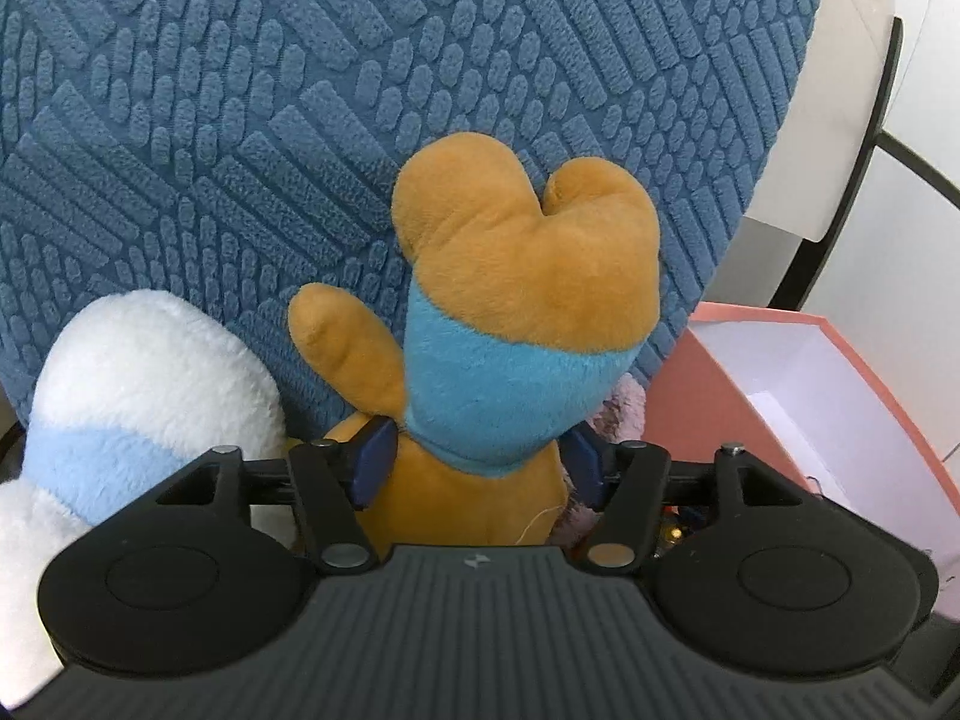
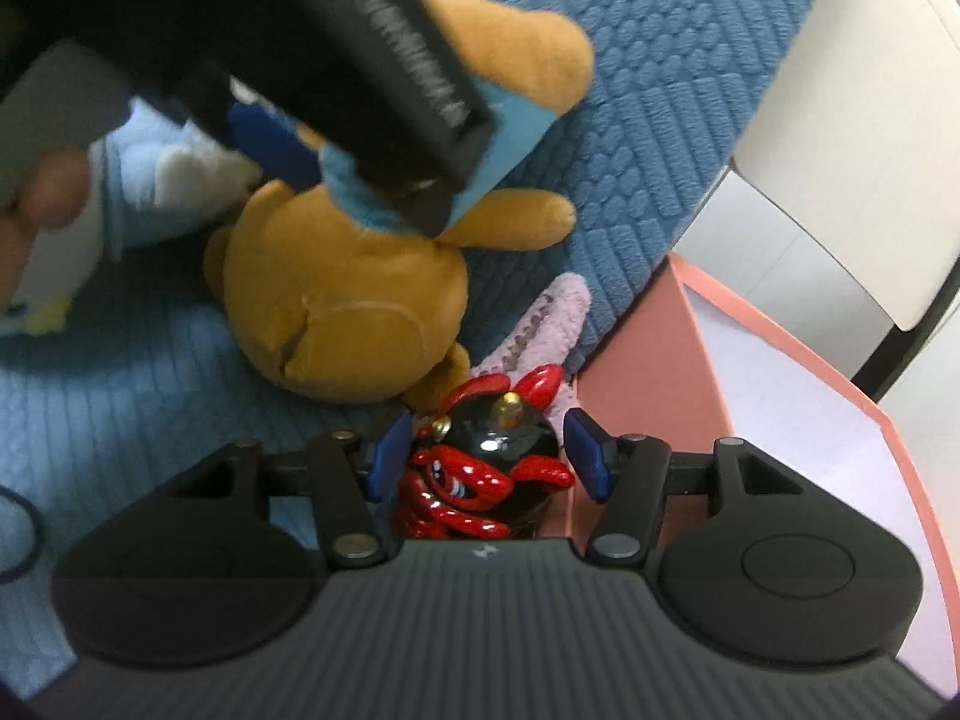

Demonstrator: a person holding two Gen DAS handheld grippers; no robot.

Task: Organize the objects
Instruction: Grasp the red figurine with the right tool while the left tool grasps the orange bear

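Step in hand: both grippers are working on the pile of toys on the blue textured cushion (image 1: 252, 96), beside the open pink box (image 1: 840, 396); judging by the task, the toys are going into that box.
Left gripper (image 1: 480, 456): it is straddling the neck of the orange plush toy (image 1: 528, 252), just under its blue band. The blue pads (image 1: 375, 459) are sitting about halfway apart, close on either side of the plush; whether they are pressing on it or merely flanking it cannot be told.
Right gripper (image 2: 486, 459): its jaws are standing partly apart around the red and black figurine (image 2: 480, 468). The left pad is lying close against it, while a gap is showing at the right pad, so it is not gripping yet.
Nearby: a white and light-blue plush (image 1: 132, 372) is lying to the left, a pink plush (image 2: 552, 318) behind the figurine.
Next move: probably closing the right jaws squarely on the hard, glossy figurine, which could slip, then lifting it over the box wall just beside it.
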